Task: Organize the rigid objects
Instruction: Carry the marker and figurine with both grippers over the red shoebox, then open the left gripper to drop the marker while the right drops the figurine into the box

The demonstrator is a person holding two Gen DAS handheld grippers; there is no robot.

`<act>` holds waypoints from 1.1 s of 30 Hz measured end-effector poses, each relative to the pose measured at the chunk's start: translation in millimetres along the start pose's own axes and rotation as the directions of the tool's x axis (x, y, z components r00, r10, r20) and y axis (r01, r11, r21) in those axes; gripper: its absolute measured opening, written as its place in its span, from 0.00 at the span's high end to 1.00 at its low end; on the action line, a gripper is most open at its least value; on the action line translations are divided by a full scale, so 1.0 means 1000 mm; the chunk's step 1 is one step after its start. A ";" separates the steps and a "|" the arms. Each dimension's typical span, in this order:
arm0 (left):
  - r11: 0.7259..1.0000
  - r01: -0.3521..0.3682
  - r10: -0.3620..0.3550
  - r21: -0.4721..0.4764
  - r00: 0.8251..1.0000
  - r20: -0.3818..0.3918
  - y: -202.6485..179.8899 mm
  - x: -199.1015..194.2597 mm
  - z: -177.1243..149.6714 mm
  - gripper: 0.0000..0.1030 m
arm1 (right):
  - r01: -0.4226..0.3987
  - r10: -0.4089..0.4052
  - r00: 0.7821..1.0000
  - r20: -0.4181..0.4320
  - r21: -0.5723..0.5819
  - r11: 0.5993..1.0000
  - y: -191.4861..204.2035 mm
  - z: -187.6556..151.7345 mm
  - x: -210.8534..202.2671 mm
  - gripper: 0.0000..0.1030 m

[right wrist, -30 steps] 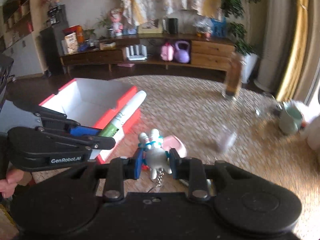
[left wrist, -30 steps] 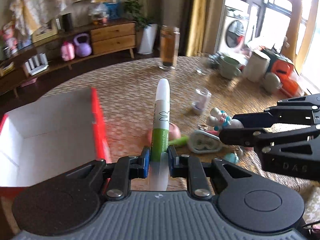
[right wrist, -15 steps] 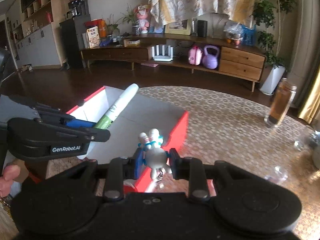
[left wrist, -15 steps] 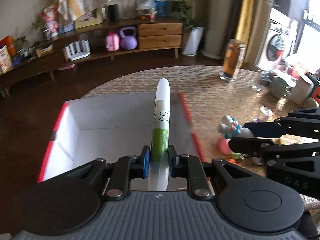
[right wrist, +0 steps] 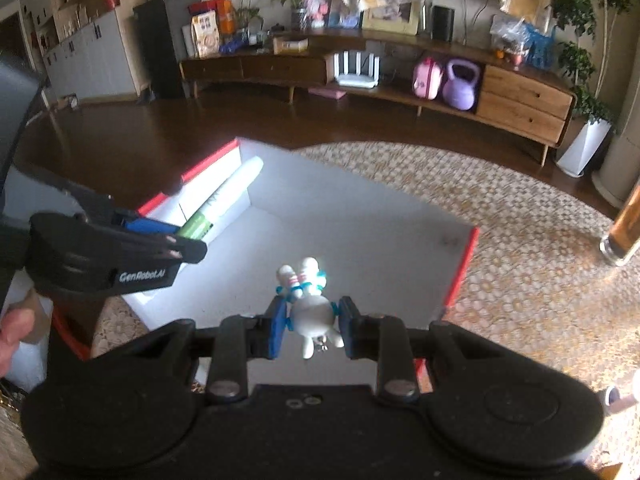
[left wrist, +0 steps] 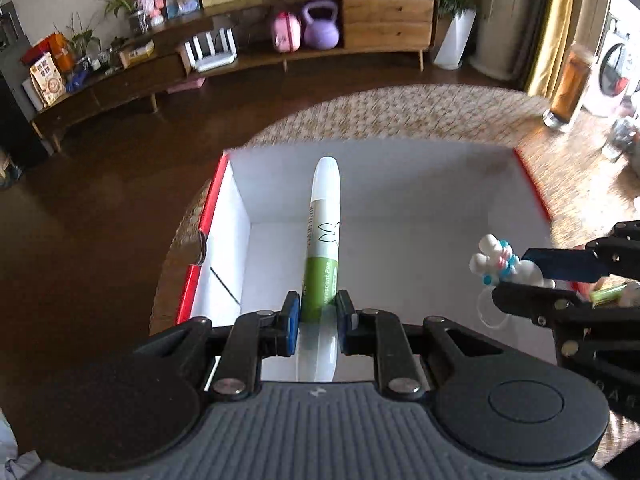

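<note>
The left claw (left wrist: 318, 312) pinched the pen (left wrist: 323, 240), long axis pointing forward, over the box (left wrist: 400, 216) on the counter (left wrist: 400, 116). The right claw (right wrist: 314, 322) pinched the bunny (right wrist: 310, 312), also above the box; the floor lay directly below both

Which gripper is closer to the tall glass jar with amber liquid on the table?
Right. The right gripper with the white rabbit figure is on the jar's side; the left gripper with the green-white pen is farther.
</note>
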State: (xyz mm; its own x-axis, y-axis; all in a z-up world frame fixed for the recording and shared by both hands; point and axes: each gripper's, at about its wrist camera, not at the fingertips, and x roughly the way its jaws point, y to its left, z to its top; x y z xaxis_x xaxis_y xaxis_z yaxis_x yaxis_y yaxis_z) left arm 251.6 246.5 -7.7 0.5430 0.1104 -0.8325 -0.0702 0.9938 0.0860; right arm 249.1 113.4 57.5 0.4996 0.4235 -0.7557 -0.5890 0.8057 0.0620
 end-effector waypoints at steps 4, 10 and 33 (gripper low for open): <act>1.000 -0.008 0.009 0.020 0.998 -0.061 0.002 0.024 -0.001 0.82 | 0.000 0.000 0.999 -0.052 -0.004 1.000 0.007 -0.001 0.026 0.74; 0.997 -0.023 0.032 0.069 0.991 -0.132 -0.006 0.054 0.000 0.82 | 0.022 -0.027 0.994 -0.110 -0.052 0.998 0.013 -0.008 0.052 0.74; 1.000 -0.010 0.016 0.027 0.968 -0.249 -0.014 0.073 -0.005 0.82 | 0.010 -0.015 0.989 -0.149 -0.038 0.999 0.015 -0.014 0.056 0.67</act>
State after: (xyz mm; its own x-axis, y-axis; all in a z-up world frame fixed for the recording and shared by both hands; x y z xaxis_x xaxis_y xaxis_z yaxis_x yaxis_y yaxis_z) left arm 288.3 240.5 -72.3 0.3167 0.1198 -0.9409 -0.0528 0.9927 0.1087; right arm 259.7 143.0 7.3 0.4082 0.3445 -0.8454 -0.6075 0.7937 0.0300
